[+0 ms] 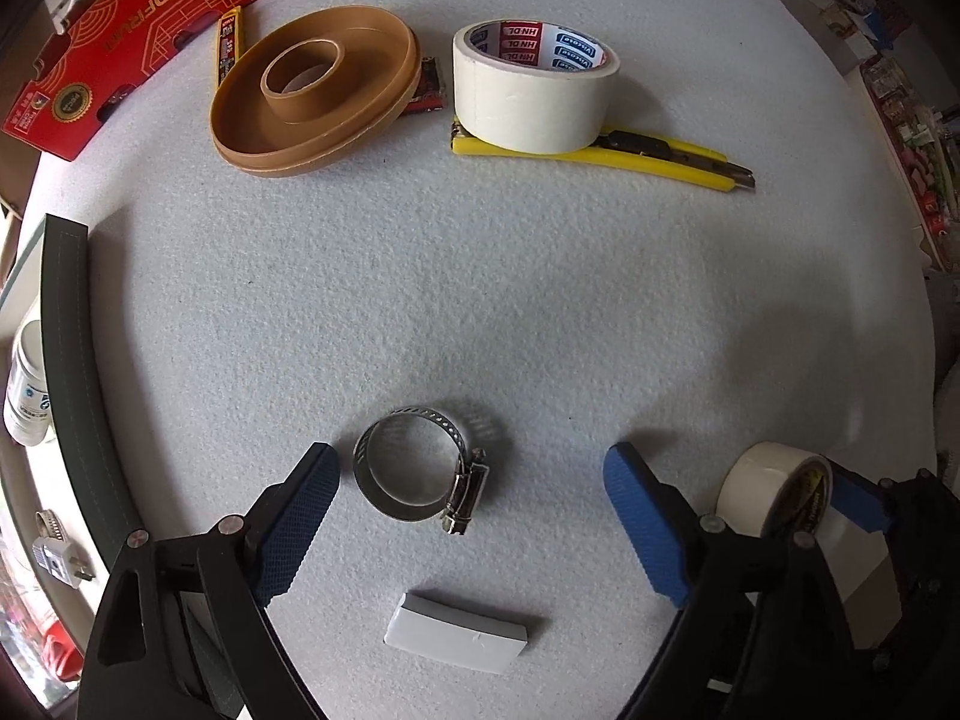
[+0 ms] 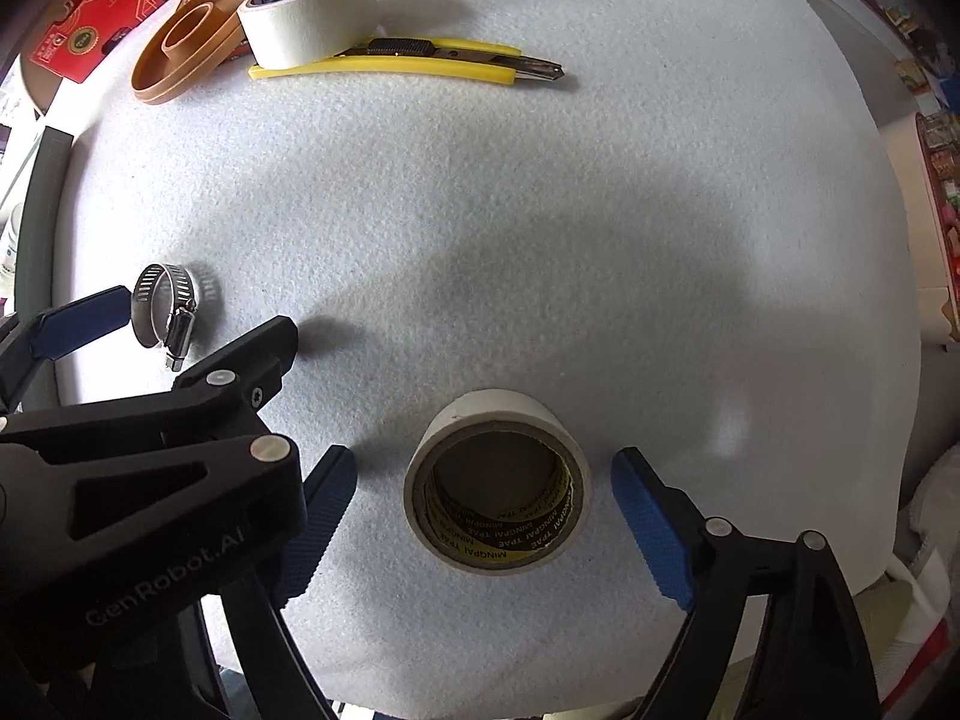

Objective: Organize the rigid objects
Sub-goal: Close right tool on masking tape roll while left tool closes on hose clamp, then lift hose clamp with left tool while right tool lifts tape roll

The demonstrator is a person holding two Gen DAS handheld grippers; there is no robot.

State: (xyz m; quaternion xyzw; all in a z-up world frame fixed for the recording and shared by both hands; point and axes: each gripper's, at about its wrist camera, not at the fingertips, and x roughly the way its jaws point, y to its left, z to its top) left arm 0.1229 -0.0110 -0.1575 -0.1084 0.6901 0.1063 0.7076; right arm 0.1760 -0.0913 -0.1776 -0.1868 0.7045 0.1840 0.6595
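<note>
cream tape roll [image 2: 498, 480] lies between the released right gripper [image 2: 483, 516] jaws; left gripper [image 1: 471, 516] jaws released, straddling hose clamp [image 1: 420, 468].

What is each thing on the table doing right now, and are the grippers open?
Left gripper: open, around the hose clamp.
Right gripper: open, around the small tape roll.
Hose clamp: closed loop, lying free.
Small tape roll: on its side, not gripped.
Big tape roll: flat, resting on the yellow knife.
Yellow utility knife: blade tip out.
</note>
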